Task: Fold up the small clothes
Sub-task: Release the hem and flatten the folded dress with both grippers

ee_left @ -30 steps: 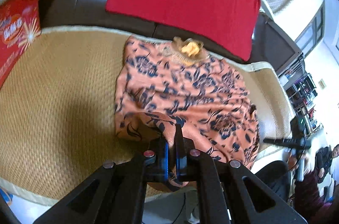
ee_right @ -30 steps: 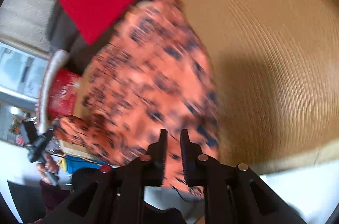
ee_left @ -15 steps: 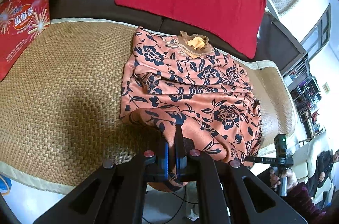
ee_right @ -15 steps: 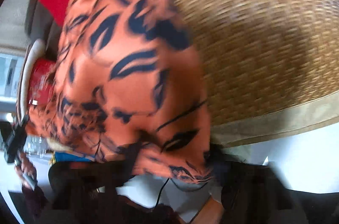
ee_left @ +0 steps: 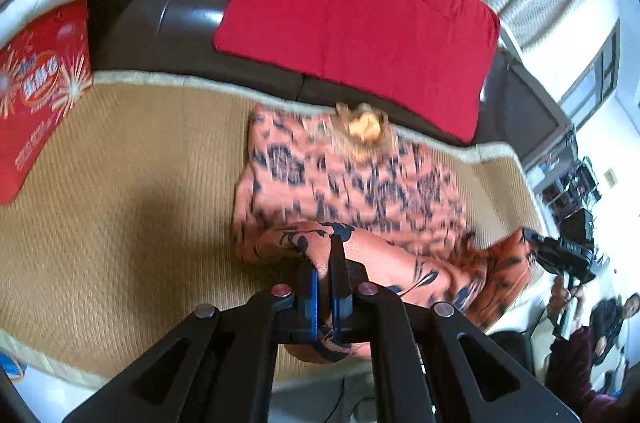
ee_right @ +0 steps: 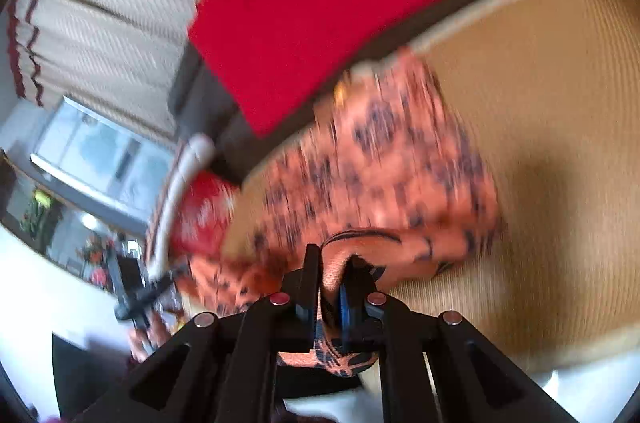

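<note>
Both tools pinch the near hem of the orange floral top point(ee_left: 352, 183) on the woven mat point(ee_left: 120, 203) — left tool point(ee_left: 325, 263), right tool point(ee_right: 332, 275). Next, judging by this: carry the hem far, toward the collar.

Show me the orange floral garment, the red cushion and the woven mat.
orange floral garment point(ee_left: 352, 183): left wrist view, on its flat upper body below the collar.
red cushion point(ee_left: 352, 7): left wrist view, on the middle of its face.
woven mat point(ee_left: 132, 183): left wrist view, on bare weave beside the garment.
</note>
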The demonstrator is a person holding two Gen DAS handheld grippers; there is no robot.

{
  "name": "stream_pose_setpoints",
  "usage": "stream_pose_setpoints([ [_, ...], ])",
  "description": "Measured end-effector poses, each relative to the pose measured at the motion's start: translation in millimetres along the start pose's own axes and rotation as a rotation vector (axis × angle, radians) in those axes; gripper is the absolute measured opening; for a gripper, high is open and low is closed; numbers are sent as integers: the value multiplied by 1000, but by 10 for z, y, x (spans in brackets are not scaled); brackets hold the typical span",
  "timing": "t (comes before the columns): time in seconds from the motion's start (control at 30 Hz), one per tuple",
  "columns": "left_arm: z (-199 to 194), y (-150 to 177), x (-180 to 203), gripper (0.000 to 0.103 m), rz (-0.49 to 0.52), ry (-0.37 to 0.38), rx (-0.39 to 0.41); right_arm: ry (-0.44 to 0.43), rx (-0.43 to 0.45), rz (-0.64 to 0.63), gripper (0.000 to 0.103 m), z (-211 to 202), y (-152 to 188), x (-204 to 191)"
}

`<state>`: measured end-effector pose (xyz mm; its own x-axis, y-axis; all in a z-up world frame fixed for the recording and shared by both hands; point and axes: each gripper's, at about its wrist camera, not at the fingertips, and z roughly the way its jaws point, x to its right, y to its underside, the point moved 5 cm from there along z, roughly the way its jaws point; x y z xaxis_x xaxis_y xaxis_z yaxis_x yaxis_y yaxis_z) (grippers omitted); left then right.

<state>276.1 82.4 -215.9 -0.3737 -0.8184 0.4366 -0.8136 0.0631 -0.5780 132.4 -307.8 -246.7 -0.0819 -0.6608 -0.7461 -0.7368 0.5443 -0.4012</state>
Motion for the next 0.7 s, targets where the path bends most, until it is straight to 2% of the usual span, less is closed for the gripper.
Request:
stream_pose_setpoints([
  [0.07,104,-285,-91,5,-26,-10,7,-4,59,28,9,101,-395,-10],
  [0.17,463,-699,-320,5,-89,-24,-11,-3,143,106,9,358,-1086,157],
  [0.27,1001,-974,-583,6,-161,-31,-64,0,174,205,9,819,-1501,408],
  [0.3,1194,-1032,-663,6,-180,-29,-80,3,171,250,13,1032,-1620,555],
  [0.4,1612,-1128,-931,7,-255,-43,-98,0,148,367,13,1506,-1800,929],
  [0.47,1749,-1115,-1073,7,-327,-8,-87,5,144,426,13,1716,-1846,1142],
  [0.53,1743,-1085,-1212,8,-396,25,-42,-12,185,462,16,1761,-1855,1287],
  [0.6,1623,-1054,-1312,12,-437,51,28,-45,236,467,28,1700,-1849,1321],
  [0.63,1512,-1029,-1373,20,-462,36,79,-55,270,464,34,1631,-1850,1322],
  [0.67,1415,-1007,-1413,31,-479,27,116,-51,310,458,60,1536,-1847,1310],
  [0.7,1293,-976,-1430,34,-497,18,157,-44,345,446,79,1446,-1847,1287],
])
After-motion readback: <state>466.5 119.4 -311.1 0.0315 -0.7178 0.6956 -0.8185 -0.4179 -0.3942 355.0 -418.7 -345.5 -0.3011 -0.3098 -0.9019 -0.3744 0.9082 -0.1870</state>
